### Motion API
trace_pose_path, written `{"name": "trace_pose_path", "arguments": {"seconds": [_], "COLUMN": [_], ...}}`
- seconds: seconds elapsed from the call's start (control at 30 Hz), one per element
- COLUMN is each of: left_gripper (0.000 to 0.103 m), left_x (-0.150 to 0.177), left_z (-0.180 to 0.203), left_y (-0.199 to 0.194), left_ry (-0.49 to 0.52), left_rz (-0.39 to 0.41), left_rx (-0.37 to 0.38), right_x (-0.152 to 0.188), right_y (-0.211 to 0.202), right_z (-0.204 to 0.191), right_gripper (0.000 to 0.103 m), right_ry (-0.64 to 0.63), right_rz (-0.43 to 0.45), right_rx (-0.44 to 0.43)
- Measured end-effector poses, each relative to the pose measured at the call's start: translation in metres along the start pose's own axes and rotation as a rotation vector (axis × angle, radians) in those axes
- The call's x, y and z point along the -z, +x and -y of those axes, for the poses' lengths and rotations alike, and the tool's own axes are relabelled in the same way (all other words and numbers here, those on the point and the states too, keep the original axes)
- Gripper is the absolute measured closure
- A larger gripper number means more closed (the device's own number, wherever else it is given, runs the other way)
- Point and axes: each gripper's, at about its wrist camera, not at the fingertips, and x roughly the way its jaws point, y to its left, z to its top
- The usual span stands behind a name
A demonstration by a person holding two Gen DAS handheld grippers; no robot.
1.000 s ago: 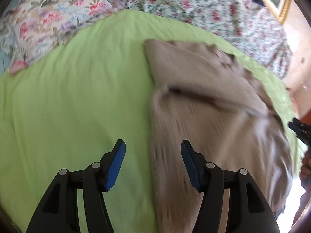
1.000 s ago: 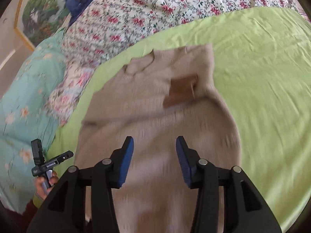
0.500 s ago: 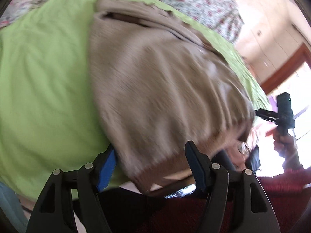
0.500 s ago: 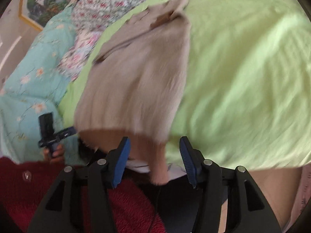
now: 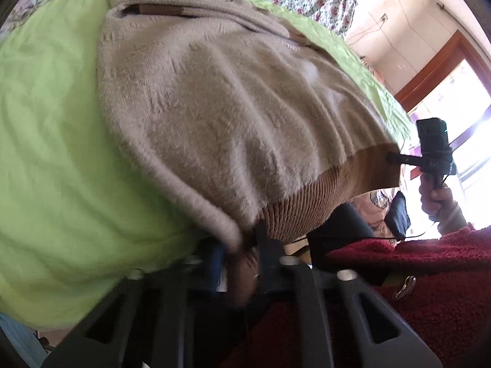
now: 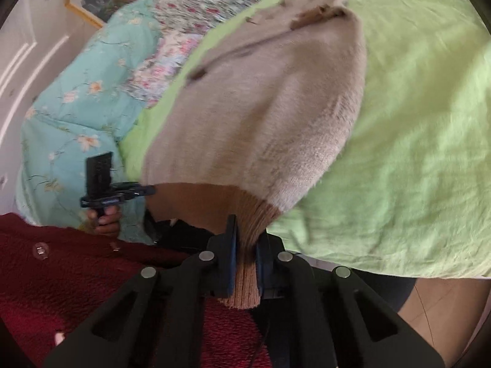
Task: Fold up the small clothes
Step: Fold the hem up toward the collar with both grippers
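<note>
Sweater: a fuzzy beige knit sweater (image 5: 221,116) lies flat on the bed's green sheet (image 5: 55,153), neck end far from the cameras, ribbed brown hem (image 5: 322,196) hanging over the near edge of the bed.
Left claw: the left claw (image 5: 245,254) is closing on the hem's left corner; knit is bunched between its jaws and the gap is down to almost nothing.
Right claw: the right claw (image 6: 245,260) is closing on the other hem corner, with a strip of ribbing (image 6: 245,282) sandwiched between its blue pads (image 6: 231,245).
Surroundings: floral quilts (image 6: 76,116) sit beyond the sheet; a person in a red fleece top (image 6: 76,263) stands at the bed edge.
Step, as I judge it: both hem corners taken, ready to carry the hem toward the neck for a fold.
Risk, thin bite: each claw seems to hold only the hem's rim, so a quick lift could let the fluffy knit slide out.
Risk, single layer: if a claw caught only the top layer, the back would stay behind and the fold would come out lopsided.
Risk, uneven pull: lifting one corner ahead of the other would skew the sweater on the sheet.
</note>
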Motion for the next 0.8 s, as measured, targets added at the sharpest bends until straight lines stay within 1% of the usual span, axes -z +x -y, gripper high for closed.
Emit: {"name": "trace_pose_path", "arguments": {"seconds": [0.03, 0.1, 0.17, 0.27, 0.4, 0.47, 0.6, 0.7, 0.77, 0.8], "left_gripper": [0.091, 0.092, 0.093, 0.095, 0.097, 0.097, 0.097, 0.097, 0.097, 0.097], "left_x": [0.002, 0.007, 0.01, 0.014, 0.01, 0.002, -0.028, -0.063, -0.089, -0.104], "left_z": [0.002, 0.003, 0.001, 0.002, 0.006, 0.009, 0.016, 0.011, 0.006, 0.002], "left_y": [-0.002, -0.008, -0.02, -0.044, -0.074, -0.088, -0.114, -0.133, -0.137, -0.137], "left_ry": [0.01, 0.014, -0.008, -0.038, -0.067, -0.066, -0.036, -0.031, -0.036, -0.041], "left_rz": [0.011, 0.029, 0.063, 0.134, 0.237, 0.287, 0.383, 0.474, 0.511, 0.526], "left_rx": [-0.011, -0.01, 0.003, 0.024, 0.053, 0.052, 0.026, 0.016, -0.011, -0.026], "right_x": [-0.001, -0.004, -0.008, -0.016, -0.033, -0.047, -0.085, -0.127, -0.159, -0.18], "right_y": [-0.001, -0.007, -0.018, -0.035, -0.055, -0.063, -0.072, -0.073, -0.068, -0.062], "right_z": [-0.004, -0.007, -0.008, -0.007, -0.01, -0.015, -0.017, -0.008, -0.001, 0.004], "right_gripper": [0.092, 0.092, 0.092, 0.093, 0.093, 0.093, 0.093, 0.093, 0.093, 0.093], "right_ry": [-0.002, -0.001, 0.013, 0.041, 0.059, 0.057, 0.038, 0.03, 0.026, 0.024], "right_rz": [0.009, 0.032, 0.081, 0.159, 0.261, 0.306, 0.38, 0.438, 0.467, 0.48], "right_rx": [-0.011, -0.04, -0.086, -0.147, -0.197, -0.207, -0.197, -0.18, -0.161, -0.139]}}
